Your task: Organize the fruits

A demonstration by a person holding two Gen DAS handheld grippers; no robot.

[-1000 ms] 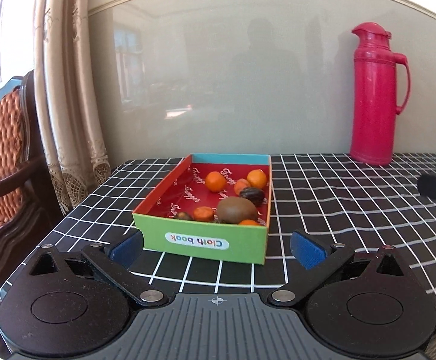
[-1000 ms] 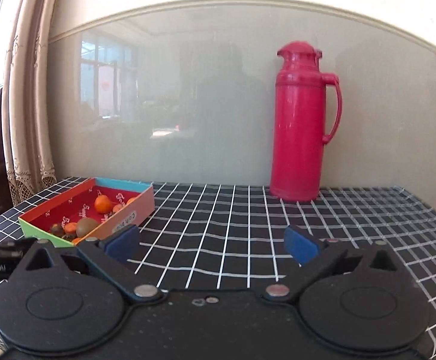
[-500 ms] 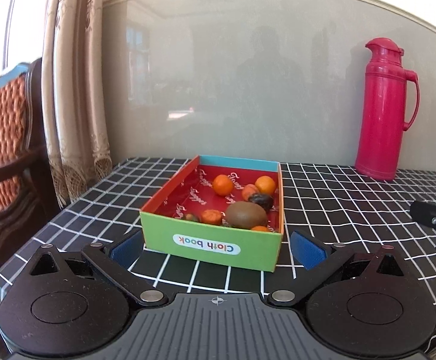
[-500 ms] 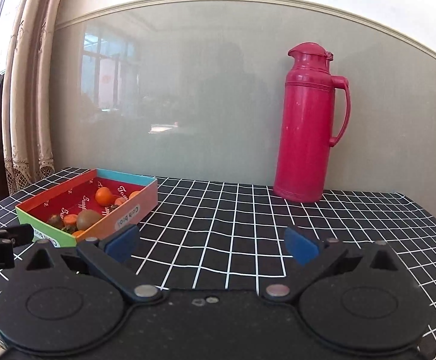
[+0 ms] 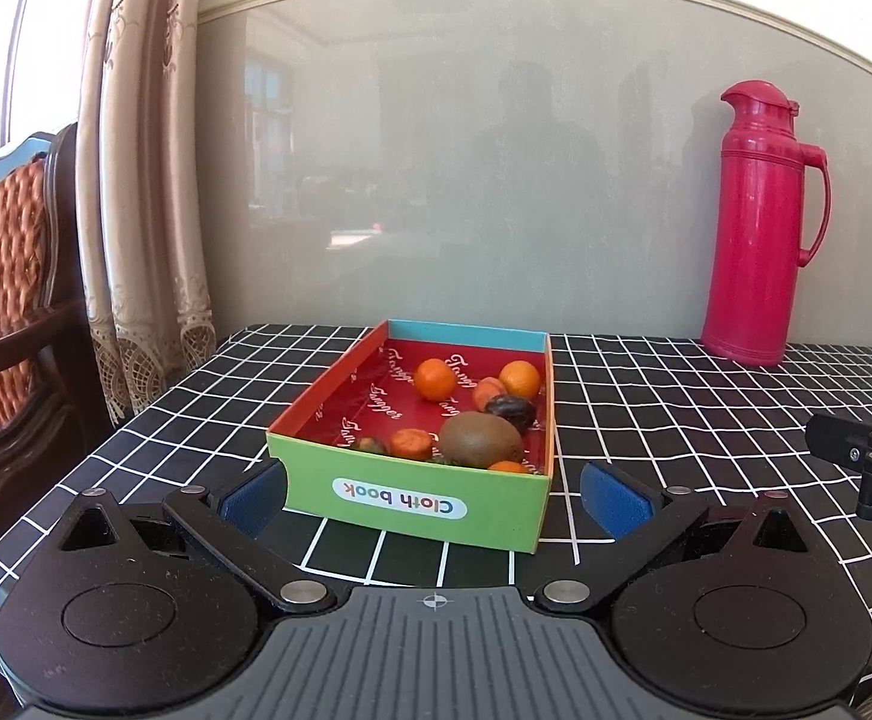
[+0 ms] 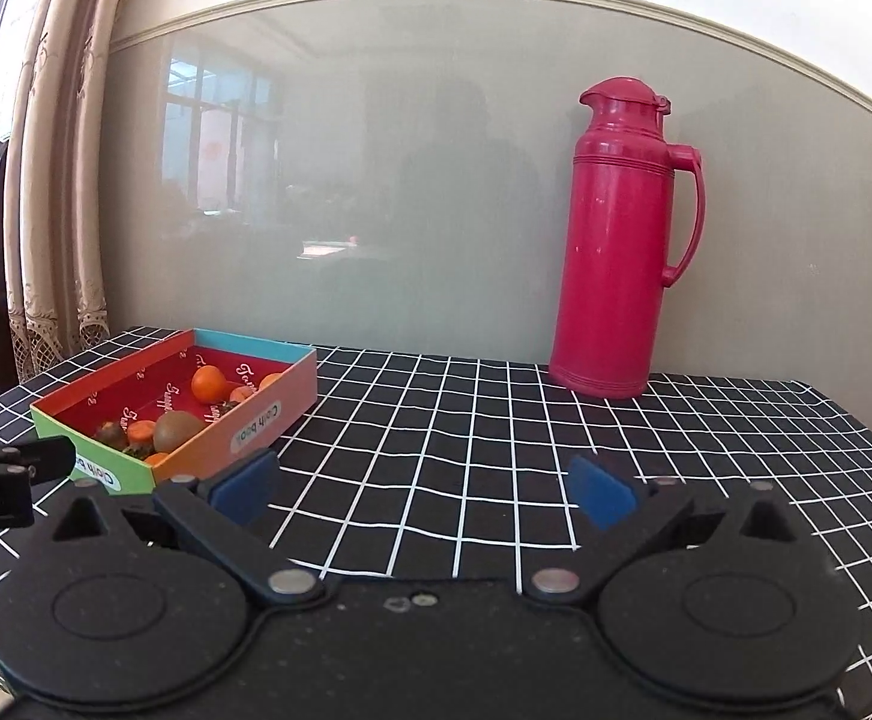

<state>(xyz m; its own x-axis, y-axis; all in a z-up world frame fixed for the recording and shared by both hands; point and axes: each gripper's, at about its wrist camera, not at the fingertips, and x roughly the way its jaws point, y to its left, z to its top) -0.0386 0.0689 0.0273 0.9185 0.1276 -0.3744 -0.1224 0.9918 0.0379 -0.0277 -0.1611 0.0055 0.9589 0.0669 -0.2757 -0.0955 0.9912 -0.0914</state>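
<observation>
A colourful cardboard box marked "Cloth book" sits on the checked table. Inside lie a brown kiwi, several small oranges such as one near the back, and a dark fruit. My left gripper is open, its blue pads on either side of the box's green front wall, not touching it. The right wrist view shows the same box at the left, kiwi inside. My right gripper is open over bare tablecloth, to the right of the box.
A tall red thermos stands at the back right by the grey wall, thermos in the right view too. A curtain and a wooden chair flank the table's left side. The black-and-white tablecloth spans the table.
Both grippers have risen and drawn back a little, so the box and thermos sit lower in the views. The fruits have not moved. Both stay open.
</observation>
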